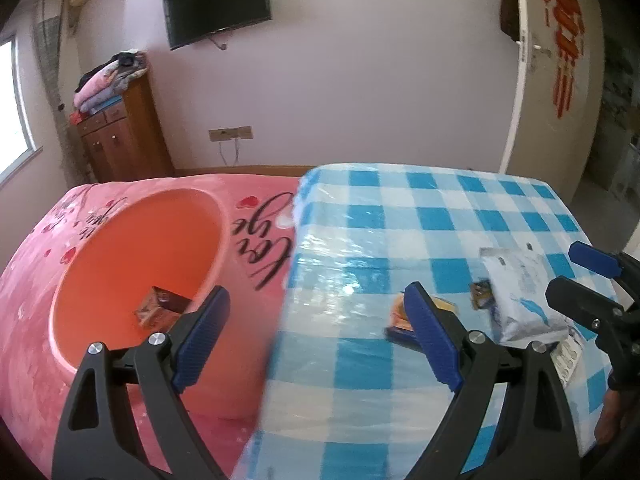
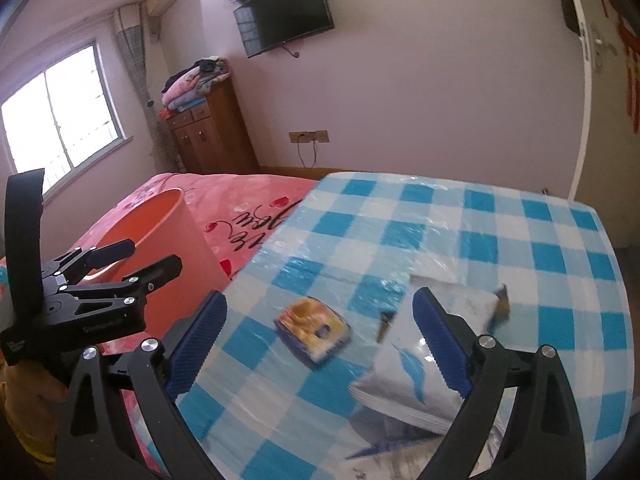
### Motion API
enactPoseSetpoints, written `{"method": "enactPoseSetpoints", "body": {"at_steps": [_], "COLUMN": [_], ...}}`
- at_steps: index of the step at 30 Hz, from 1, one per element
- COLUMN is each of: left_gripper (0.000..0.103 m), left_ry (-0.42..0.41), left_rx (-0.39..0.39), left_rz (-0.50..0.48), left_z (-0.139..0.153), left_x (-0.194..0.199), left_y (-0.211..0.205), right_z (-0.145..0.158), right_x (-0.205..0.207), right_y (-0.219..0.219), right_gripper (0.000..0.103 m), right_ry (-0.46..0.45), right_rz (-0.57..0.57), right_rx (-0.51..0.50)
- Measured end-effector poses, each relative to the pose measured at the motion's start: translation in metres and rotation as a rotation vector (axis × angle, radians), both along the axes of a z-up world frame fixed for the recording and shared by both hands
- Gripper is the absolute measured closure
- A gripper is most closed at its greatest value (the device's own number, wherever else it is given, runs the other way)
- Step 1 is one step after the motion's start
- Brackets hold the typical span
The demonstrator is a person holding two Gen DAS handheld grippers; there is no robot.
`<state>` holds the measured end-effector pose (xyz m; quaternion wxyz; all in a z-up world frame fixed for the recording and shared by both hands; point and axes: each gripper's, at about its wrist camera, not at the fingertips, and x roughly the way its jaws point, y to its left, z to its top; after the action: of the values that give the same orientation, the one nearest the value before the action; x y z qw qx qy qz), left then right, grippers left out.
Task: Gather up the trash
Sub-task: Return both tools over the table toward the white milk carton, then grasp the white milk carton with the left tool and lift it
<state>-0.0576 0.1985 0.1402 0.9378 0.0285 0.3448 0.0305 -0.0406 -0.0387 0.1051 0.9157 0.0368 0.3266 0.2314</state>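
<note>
My left gripper [image 1: 316, 336] is open and empty, straddling the gap between the orange bin [image 1: 120, 248] and the blue checked table [image 1: 400, 216]. A small brown box [image 1: 160, 308] lies inside the bin. On the table an orange-yellow snack wrapper [image 1: 398, 314] shows beside the right finger, with a white-silver packet [image 1: 524, 296] and a small dark wrapper [image 1: 482, 294] further right. My right gripper [image 2: 320, 344] is open above the snack wrapper [image 2: 314, 328], touching nothing. The white packet [image 2: 412, 376] lies under its right finger, with a brown scrap [image 2: 384, 324] beside it.
The bin [image 2: 176, 240] stands on a pink bed cover [image 2: 248, 208] left of the table [image 2: 440, 220]. In the right wrist view the left gripper [image 2: 140, 258] hangs at the bin's rim. A wooden cabinet [image 1: 120, 136] and a wall TV [image 1: 218, 4] are behind.
</note>
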Motion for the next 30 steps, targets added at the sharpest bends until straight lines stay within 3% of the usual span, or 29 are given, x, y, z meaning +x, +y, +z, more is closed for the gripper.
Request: {"method": "enactPoseSetpoints", "body": {"at_steps": [30], "left_gripper": [0.014], "left_ry": [0.102], "left_rx": [0.028], "left_rz": [-0.169], "left_z": [-0.048], "left_x": [0.001], "left_y": [-0.116], "right_z": [-0.059], "right_x": [-0.034], "right_y": [-0.125], "right_gripper": [0.01], "right_ry": [0.043], "right_rz": [-0.186], "right_rx": [0.04]}}
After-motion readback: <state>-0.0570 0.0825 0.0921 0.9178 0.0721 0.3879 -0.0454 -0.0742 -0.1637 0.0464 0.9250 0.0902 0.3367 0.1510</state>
